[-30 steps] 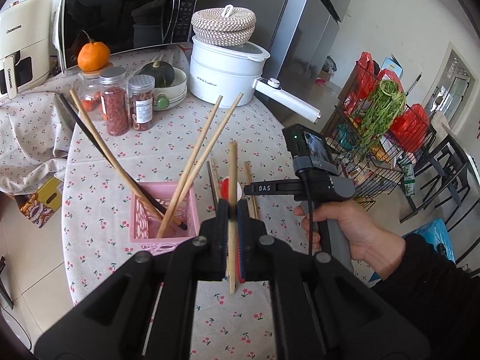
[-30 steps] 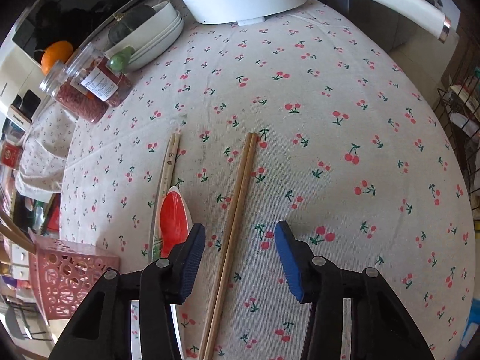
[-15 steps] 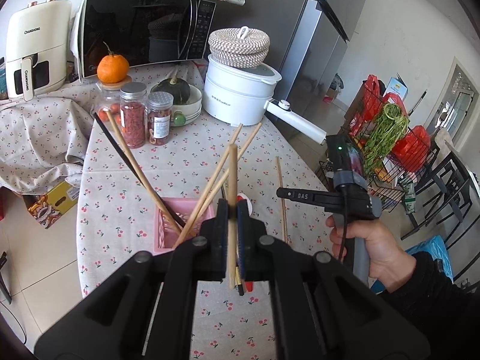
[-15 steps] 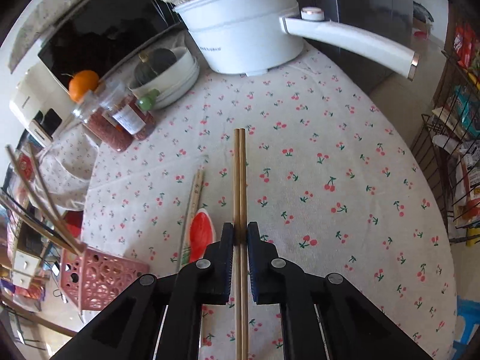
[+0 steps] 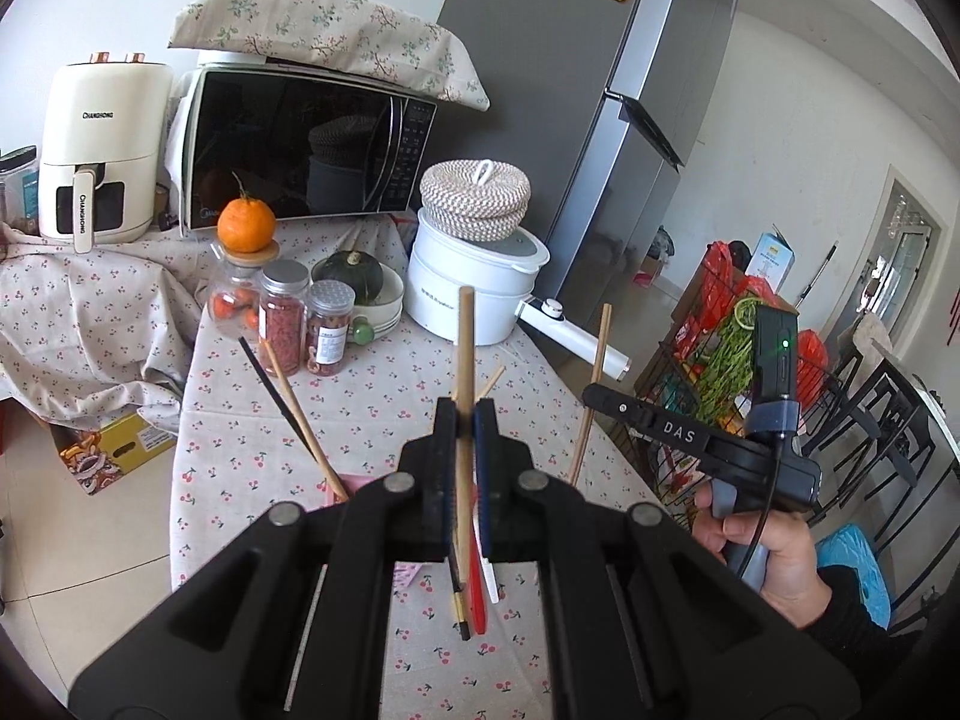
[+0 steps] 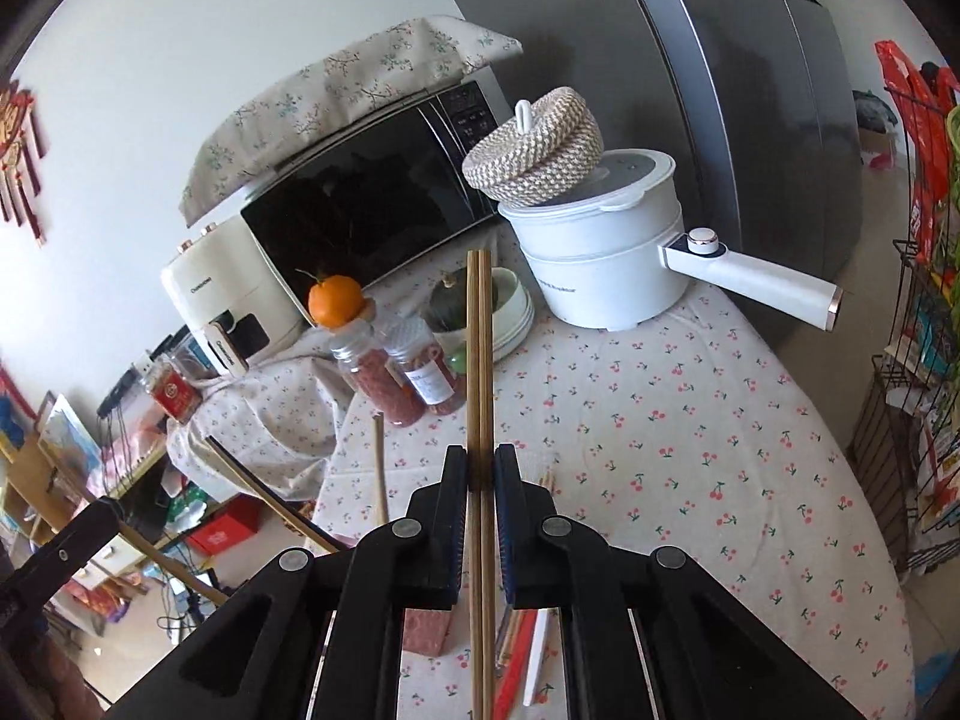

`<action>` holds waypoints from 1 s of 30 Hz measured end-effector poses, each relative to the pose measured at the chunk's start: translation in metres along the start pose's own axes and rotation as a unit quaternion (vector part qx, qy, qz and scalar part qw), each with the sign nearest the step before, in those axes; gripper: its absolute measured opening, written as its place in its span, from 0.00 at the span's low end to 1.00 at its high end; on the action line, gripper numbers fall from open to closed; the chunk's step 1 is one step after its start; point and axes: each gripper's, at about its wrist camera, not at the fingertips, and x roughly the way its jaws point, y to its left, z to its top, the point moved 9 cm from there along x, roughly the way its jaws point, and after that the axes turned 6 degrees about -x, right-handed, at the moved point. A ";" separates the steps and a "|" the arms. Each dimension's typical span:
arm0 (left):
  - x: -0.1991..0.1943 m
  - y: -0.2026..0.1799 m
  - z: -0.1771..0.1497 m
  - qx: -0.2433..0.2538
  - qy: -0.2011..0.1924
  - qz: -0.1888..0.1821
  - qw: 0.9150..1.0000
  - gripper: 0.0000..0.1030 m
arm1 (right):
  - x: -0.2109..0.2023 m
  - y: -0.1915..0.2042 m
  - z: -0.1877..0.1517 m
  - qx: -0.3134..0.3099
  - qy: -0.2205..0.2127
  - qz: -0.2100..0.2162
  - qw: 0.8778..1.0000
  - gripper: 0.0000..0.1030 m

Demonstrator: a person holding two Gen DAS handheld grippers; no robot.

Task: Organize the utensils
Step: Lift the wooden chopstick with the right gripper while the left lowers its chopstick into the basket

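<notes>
Now my left gripper (image 5: 465, 420) is clamped on a single wooden chopstick (image 5: 463, 348), upright between the closed pads. My right gripper (image 6: 480, 468) pinches a pair of chopsticks (image 6: 480, 348), lifted above the cherry-print tablecloth (image 6: 690, 450). Below and left of it, the pink basket (image 6: 423, 630) holds more sticks (image 5: 294, 408); a red spoon (image 6: 519, 654) lies underneath. Ahead stand spice jars (image 6: 384, 384), a white pot (image 6: 600, 264) and the microwave (image 5: 300, 162).

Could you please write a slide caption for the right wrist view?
Right gripper clamps a pair of wooden chopsticks upright above the cherry-print tablecloth.
</notes>
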 end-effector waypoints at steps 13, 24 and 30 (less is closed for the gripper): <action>0.000 0.040 0.020 0.001 -0.067 0.077 0.995 0.06 | -0.034 0.021 0.017 0.001 -0.071 0.040 0.997 0.09; 0.058 0.060 -0.010 0.029 -0.004 0.121 0.992 0.06 | -0.038 0.038 0.017 0.009 -0.127 0.058 0.990 0.09; 0.077 0.066 -0.021 0.030 0.029 0.136 0.990 0.06 | -0.037 0.044 0.019 0.014 -0.141 0.064 0.988 0.09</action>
